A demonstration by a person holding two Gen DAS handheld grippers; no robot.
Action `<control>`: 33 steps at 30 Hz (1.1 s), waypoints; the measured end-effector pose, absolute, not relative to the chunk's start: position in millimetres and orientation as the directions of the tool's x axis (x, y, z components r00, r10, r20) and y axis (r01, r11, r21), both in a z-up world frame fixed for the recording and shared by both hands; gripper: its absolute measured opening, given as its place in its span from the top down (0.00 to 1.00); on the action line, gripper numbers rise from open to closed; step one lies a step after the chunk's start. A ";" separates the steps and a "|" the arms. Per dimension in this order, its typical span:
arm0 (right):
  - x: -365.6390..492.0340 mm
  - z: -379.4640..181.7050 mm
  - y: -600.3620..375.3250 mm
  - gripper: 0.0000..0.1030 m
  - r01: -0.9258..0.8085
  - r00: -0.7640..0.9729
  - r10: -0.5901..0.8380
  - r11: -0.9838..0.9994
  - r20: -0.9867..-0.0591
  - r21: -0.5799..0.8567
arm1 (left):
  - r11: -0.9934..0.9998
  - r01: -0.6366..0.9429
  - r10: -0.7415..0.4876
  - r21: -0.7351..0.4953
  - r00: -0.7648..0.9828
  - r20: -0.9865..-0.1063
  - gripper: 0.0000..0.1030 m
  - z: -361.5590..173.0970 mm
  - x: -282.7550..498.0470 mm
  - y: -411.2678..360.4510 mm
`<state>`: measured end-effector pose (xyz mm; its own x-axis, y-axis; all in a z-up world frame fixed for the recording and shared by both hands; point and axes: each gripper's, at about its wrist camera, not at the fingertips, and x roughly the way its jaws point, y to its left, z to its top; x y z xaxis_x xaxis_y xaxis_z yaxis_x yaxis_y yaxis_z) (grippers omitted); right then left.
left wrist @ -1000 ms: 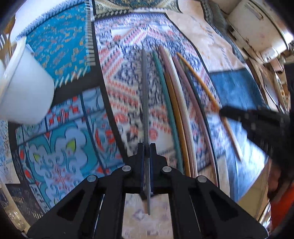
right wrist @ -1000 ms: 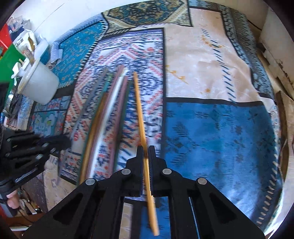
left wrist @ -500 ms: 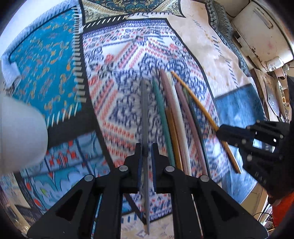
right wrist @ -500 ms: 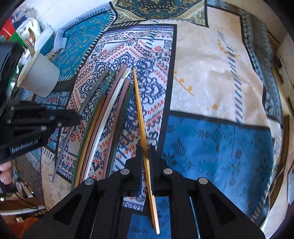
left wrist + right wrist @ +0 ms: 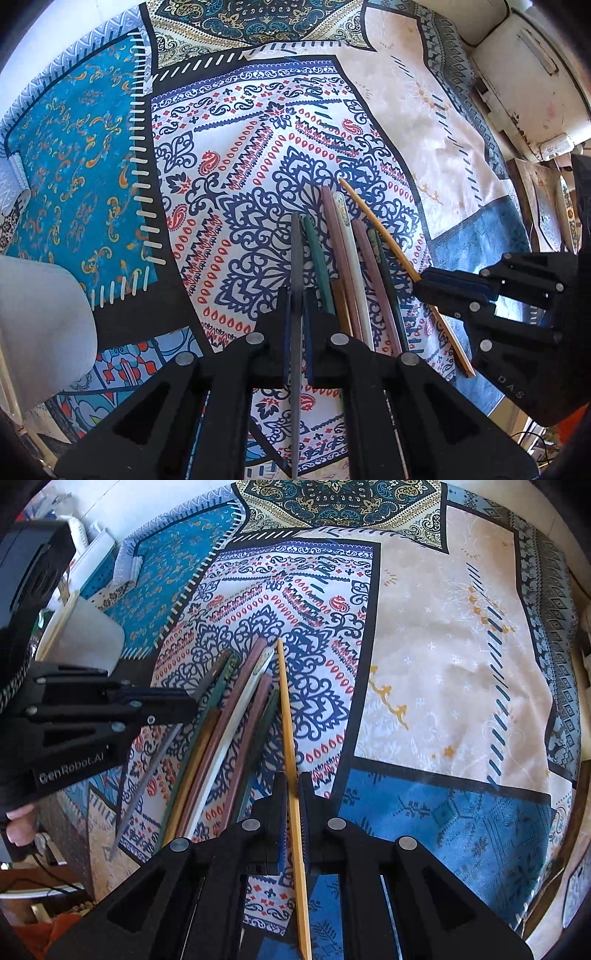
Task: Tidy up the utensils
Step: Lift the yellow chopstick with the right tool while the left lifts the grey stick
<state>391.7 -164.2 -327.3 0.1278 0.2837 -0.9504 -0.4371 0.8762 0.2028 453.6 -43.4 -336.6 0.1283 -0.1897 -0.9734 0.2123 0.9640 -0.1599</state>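
Note:
My left gripper is shut on a grey chopstick that runs straight up between its fingers. My right gripper is shut on a yellow wooden chopstick. Between them, a bundle of several coloured chopsticks lies side by side on the patterned cloth. In the right wrist view the left gripper comes in from the left, just left of the bundle, with the grey chopstick slanting down below it. In the left wrist view the right gripper holds the yellow chopstick just right of the bundle.
A white cup with a wooden stick in it stands at the left, and shows as a white cup at the left edge of the left wrist view. A white box sits beyond the cloth's right side. The table edge runs along the near side.
Both grippers have travelled across the cloth with their chopsticks still held. The white cup has slid toward the left edge of the left view. The right gripper now sits nearer the bundle.

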 end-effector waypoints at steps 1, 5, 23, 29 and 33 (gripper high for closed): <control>389.3 -326.7 -166.1 0.95 -0.433 0.134 0.282 0.879 -0.950 0.200 | 0.964 0.215 -0.185 -0.154 0.131 -0.974 0.95 -333.4 452.0 -38.0; 382.3 -321.5 -168.3 0.95 -0.410 0.170 0.271 0.894 -0.948 0.182 | 0.970 0.205 -0.165 -0.133 0.151 -0.975 0.95 -334.3 444.9 -41.4; 349.6 -242.5 -180.6 0.95 -0.339 0.396 0.324 0.921 -0.859 0.191 | 0.985 0.165 -0.109 -0.040 0.439 -0.892 0.96 -250.1 373.1 -23.9; 339.7 -217.1 -170.4 0.95 -0.356 0.450 0.341 0.916 -0.826 0.184 | 0.991 0.123 -0.110 -0.052 0.533 -0.839 0.96 -213.1 353.2 -4.8; 335.4 -204.2 -159.2 0.95 -0.376 0.478 0.349 0.911 -0.806 0.171 | 0.993 0.097 -0.108 -0.063 0.585 -0.803 0.96 -193.8 341.8 5.7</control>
